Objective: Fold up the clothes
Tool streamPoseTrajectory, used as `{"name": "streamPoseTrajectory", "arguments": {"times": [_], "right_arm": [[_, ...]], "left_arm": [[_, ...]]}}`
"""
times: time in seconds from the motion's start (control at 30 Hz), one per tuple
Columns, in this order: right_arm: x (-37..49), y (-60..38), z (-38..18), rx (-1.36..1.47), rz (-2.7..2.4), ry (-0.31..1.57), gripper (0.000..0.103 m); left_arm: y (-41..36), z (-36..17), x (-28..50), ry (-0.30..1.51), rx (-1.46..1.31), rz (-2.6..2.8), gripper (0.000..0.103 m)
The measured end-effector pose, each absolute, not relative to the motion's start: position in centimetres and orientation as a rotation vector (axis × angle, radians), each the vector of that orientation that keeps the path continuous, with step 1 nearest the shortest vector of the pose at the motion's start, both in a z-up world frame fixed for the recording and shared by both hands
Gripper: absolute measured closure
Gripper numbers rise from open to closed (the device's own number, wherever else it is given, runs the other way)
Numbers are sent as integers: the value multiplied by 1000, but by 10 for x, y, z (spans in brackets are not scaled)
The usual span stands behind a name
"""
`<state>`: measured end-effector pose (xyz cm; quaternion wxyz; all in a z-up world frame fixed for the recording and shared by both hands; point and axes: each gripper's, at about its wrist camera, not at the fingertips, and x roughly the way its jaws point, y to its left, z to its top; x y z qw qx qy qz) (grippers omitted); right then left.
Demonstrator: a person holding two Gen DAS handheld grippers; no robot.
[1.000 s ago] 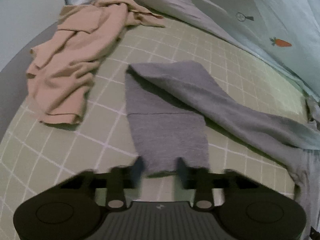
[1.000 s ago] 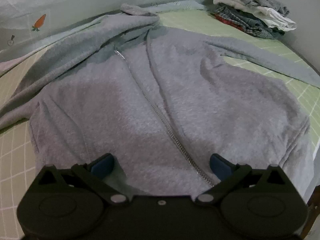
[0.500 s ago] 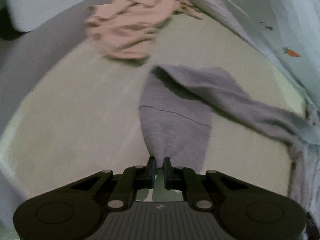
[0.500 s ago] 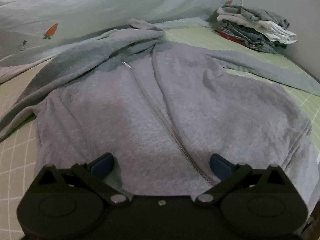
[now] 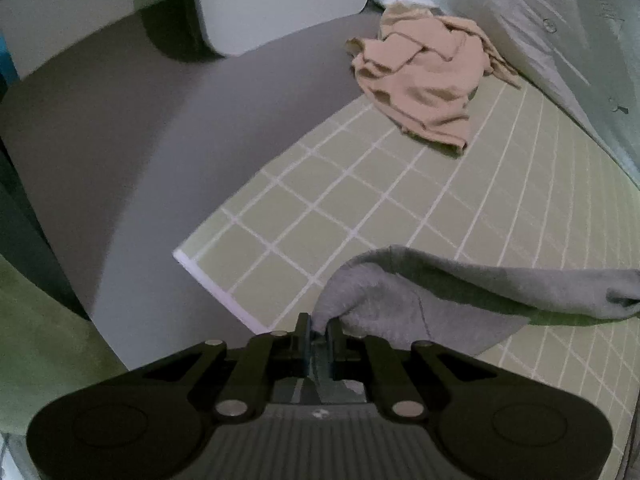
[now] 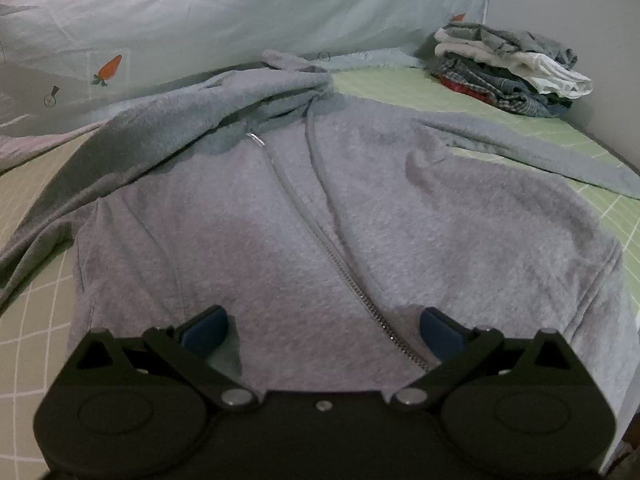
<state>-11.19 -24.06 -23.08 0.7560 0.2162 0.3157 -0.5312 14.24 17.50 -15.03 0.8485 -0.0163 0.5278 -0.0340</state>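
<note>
A grey zip hoodie (image 6: 320, 208) lies face up on the green checked sheet (image 6: 36, 308), zipper down the middle, hood toward the pillow. My right gripper (image 6: 322, 326) hovers open over its lower hem, fingers either side of the zipper, nothing held. In the left wrist view my left gripper (image 5: 319, 330) is shut on the cuff of the grey sleeve (image 5: 460, 292), which trails off to the right, lifted and folded over itself near the bed's corner.
A crumpled beige garment (image 5: 424, 76) lies at the far end of the bed. A stack of folded clothes (image 6: 512, 68) sits at the back right. A pale carrot-print duvet (image 6: 200, 32) runs along the far side. Grey floor (image 5: 120, 152) lies past the bed's corner.
My left gripper closed on the sleeve cuff and pulled it toward the bed's corner, swinging its view left to show floor. The right gripper stayed open and nearly still.
</note>
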Motion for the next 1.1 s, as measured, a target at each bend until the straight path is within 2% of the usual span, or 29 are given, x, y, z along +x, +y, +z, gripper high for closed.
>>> {"name": "streamPoseTrajectory", "arguments": {"times": [0.3, 0.5, 0.63, 0.67, 0.73, 0.77, 0.83, 1.0, 1.1], "right_arm": [[-113, -243, -229, 482, -1127, 717, 0], [-113, -241, -231, 480, -1141, 706, 0], [-113, -242, -230, 487, -1138, 715, 0], [-113, -243, -229, 490, -1135, 720, 0], [-112, -244, -228, 496, -1130, 729, 0], [-112, -245, -227, 499, -1126, 734, 0], [-114, -248, -225, 510, -1093, 759, 0], [-132, -255, -206, 517, -1038, 744, 0], [-153, -260, -193, 499, -1062, 698, 0]], "left_arm": [[192, -94, 169, 1014, -18, -69, 95], [194, -133, 197, 1122, -10, -18, 94], [184, -155, 197, 1171, 59, 22, 90], [183, -155, 196, 1169, 59, 15, 87], [181, -155, 194, 1164, 53, -3, 66], [180, -153, 193, 1157, 36, -19, 61], [174, -148, 191, 1134, 22, -47, 40], [140, -126, 175, 1047, 57, -124, 29], [114, -119, 162, 1025, 62, -231, 27]]}}
